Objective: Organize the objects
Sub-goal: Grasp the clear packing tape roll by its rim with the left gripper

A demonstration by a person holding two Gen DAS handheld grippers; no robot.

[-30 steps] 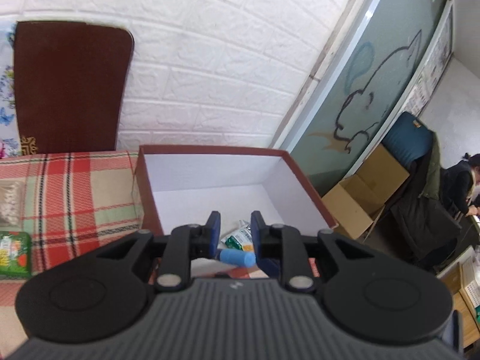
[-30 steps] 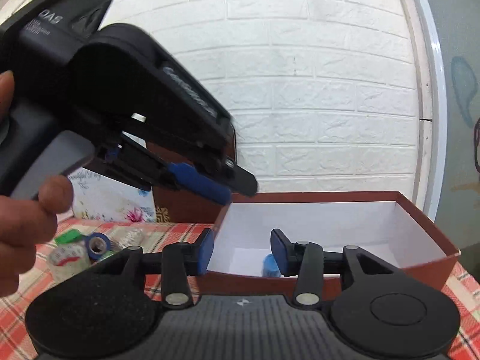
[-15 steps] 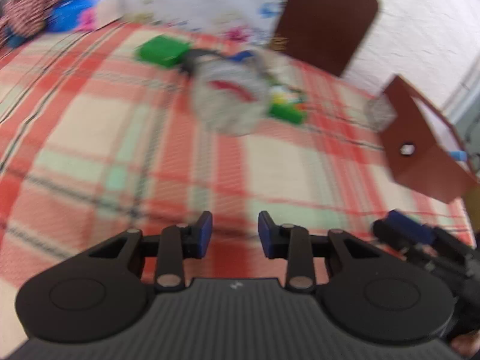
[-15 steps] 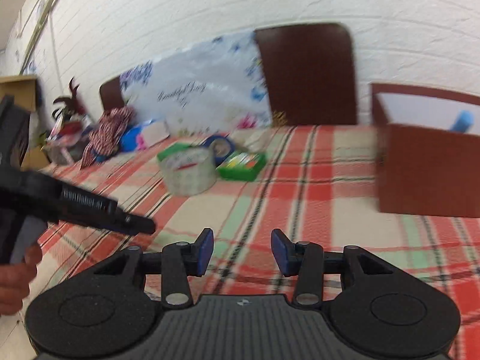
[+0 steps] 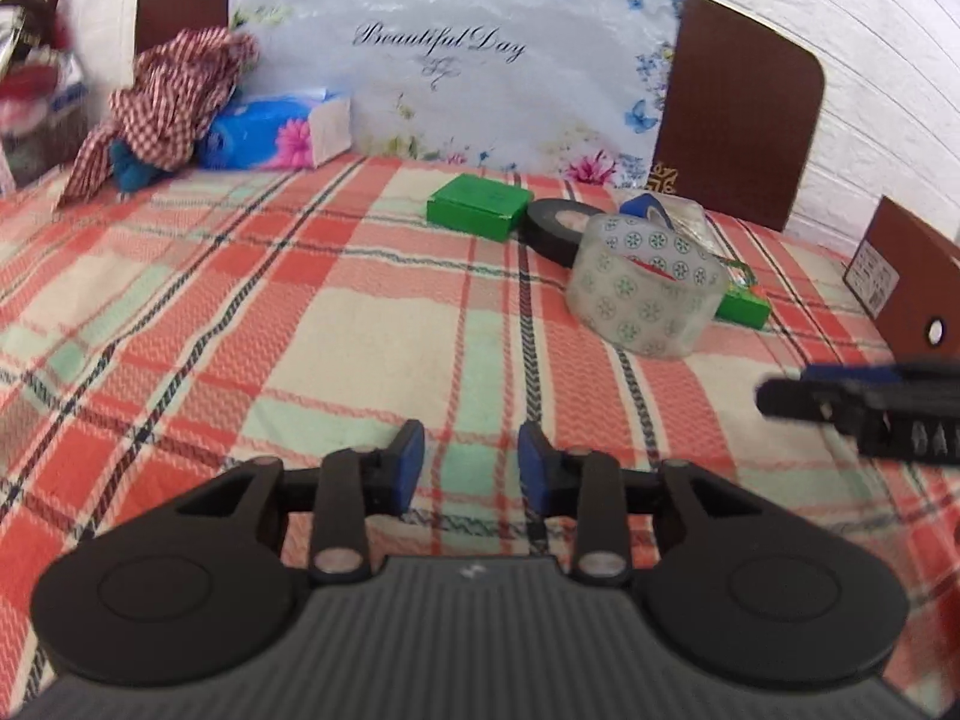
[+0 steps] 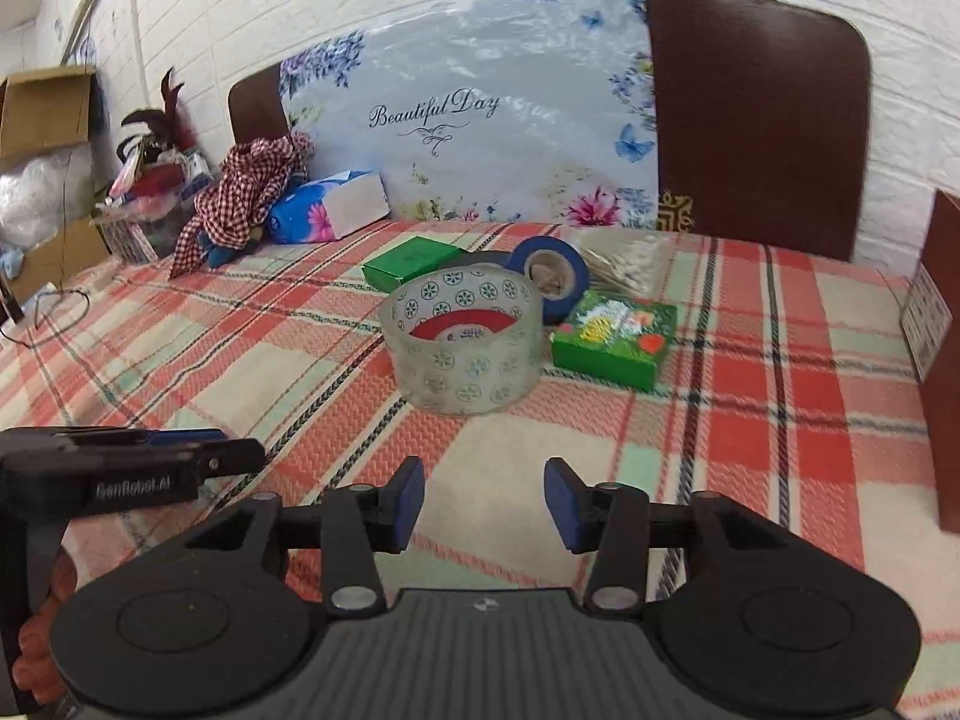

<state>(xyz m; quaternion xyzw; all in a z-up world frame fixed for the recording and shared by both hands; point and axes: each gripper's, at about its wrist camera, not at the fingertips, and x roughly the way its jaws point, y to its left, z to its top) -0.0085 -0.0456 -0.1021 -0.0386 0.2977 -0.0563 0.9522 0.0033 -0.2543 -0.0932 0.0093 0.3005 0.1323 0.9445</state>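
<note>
A clear patterned tape roll [image 6: 465,345] stands on the plaid tablecloth, also in the left wrist view [image 5: 645,294]. Behind it lie a blue tape roll [image 6: 549,276], a black tape roll [image 5: 555,228], a plain green box [image 6: 411,261], a printed green box [image 6: 612,345] and a clear bag [image 6: 624,261]. My right gripper [image 6: 483,504] is open and empty, a short way in front of the clear roll. My left gripper [image 5: 471,468] is open and empty over the cloth, left of the right one. The brown box [image 6: 945,360] is at the right edge.
A floral "Beautiful Day" board [image 6: 480,120] and brown chair backs [image 6: 756,114] stand behind the table. A checked cloth [image 6: 246,192] and a blue tissue pack [image 6: 330,210] lie at the back left. Cardboard boxes and clutter [image 6: 54,180] sit beyond the left edge.
Both grippers have swung left, away from the brown box, and now face the group of tape rolls and green boxes. The left gripper let go of a blue cylinder into the box.
</note>
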